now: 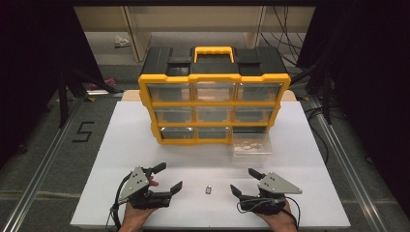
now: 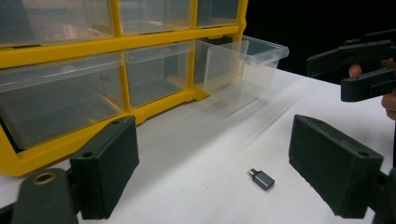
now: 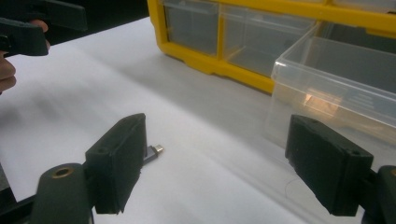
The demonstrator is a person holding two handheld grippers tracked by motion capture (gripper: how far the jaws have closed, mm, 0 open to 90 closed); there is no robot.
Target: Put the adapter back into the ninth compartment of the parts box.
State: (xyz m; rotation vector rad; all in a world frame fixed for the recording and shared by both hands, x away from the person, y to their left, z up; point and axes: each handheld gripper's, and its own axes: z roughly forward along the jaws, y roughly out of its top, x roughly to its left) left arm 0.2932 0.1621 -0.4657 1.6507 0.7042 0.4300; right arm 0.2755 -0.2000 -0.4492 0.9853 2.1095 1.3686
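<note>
A small grey USB adapter lies on the white board near the front edge, between my two grippers. My left gripper stands open to its left with nothing in its jaws, and my right gripper stands open to its right, also with nothing held. In the left gripper view the adapter rests on the board ahead of the open left gripper. In the right gripper view the adapter peeks out from behind one jaw of the open right gripper.
A yellow and black organizer with clear drawers stands upright at the middle of the board. Its bottom right drawer is pulled out onto the board and holds a few small pale items. Dark floor and rails flank the board.
</note>
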